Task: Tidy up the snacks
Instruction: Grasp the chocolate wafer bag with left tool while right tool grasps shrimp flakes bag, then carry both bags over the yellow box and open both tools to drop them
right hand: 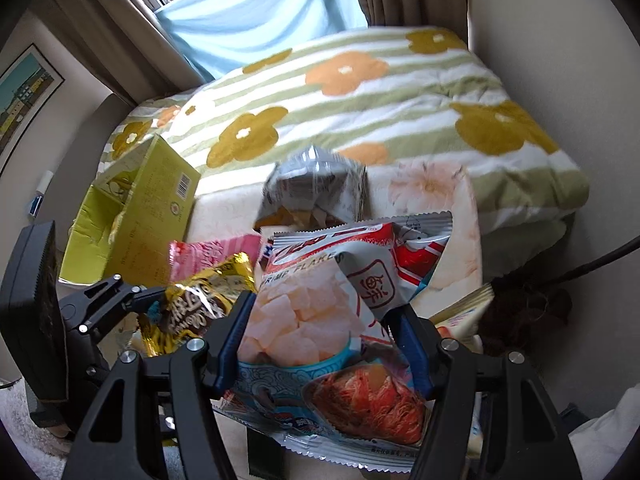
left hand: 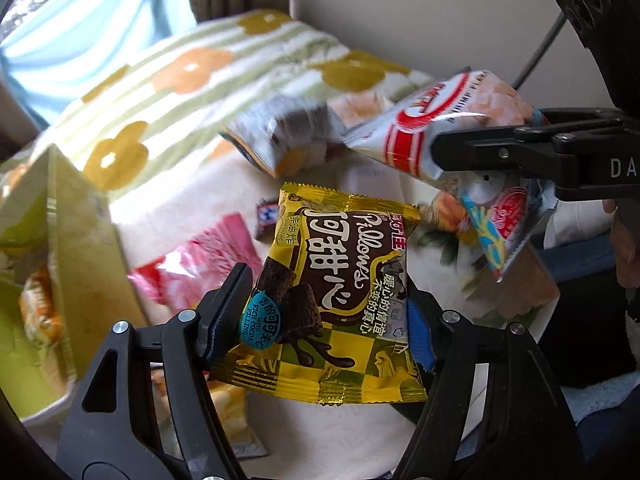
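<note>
Left claw (left hand: 326, 316): mine, tilted steeply down over the bed, its blue pads pressed on both sides of the yellow Pillows packet (left hand: 340, 280), which hung lifted clear of the cover.
Right claw (right hand: 326, 342): also angled steeply down, clamped on the shrimp flakes bag (right hand: 332, 312), held up off the bed.
Claws together: side by side, each seen in the other's view, the two packets near but apart.
Green box (right hand: 132, 216): open, lying on the bed to my left.
Pink packet (right hand: 218, 254): lay on the cream cover beside the box.
Grey packet (right hand: 316, 188): blurred, beyond the held bags.
Flowered blanket (right hand: 360, 92): folded at the back, under the window.
</note>
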A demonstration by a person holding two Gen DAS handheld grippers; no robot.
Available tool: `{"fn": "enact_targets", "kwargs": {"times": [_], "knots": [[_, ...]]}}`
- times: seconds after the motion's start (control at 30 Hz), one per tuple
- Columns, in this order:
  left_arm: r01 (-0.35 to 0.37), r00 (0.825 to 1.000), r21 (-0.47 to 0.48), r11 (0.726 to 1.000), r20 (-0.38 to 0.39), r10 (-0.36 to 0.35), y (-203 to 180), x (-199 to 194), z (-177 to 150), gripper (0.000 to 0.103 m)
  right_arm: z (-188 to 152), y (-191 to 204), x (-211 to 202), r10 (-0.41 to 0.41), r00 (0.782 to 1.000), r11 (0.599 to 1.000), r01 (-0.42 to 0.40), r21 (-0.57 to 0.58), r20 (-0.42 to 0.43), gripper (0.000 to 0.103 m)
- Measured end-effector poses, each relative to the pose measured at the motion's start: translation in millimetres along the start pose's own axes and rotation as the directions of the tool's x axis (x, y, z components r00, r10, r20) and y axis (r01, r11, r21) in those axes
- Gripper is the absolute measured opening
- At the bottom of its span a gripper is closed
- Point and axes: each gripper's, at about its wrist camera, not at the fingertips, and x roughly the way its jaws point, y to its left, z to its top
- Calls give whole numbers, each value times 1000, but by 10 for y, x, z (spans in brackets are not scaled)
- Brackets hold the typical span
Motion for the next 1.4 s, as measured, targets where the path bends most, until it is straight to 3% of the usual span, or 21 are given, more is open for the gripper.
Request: {"fn": "enact_targets", "kwargs": {"times": [0.17,0.37,0.6,0.77,1.03,1.23,1.4], "knots": [[-50,994,-96,994,93,59,102,-431,84,67,113,137,-396,18,997,997,-13,-71,69,62],[-135,969,-241,961,169,178,407,-1059,76,67,299,314,-733,80,988,988,-61,-140,131,62],[-215,932,-352,911,206,299,1041,-1593,-165,67,518,779,-804,131,976,973,-93,-210,176,62],[-227,919,-411,883,208,333,1616,-1825,-428,67,580,1280,-650,176,965,962,-127,-244,195,62],[-251,916,-474,844,164,365,2660,-2008,-917,67,623,2147,-132,227,960,957,-189,-220,165,62],[-242,934,-479,844,120,336,3278,-1831,-1156,67,628,2746,346,234,964,959,-207,-192,128,62],[-254,947,-469,846,58,316,3563,-1556,-1241,67,581,3012,630,213,972,968,-197,-156,95,62]]}}
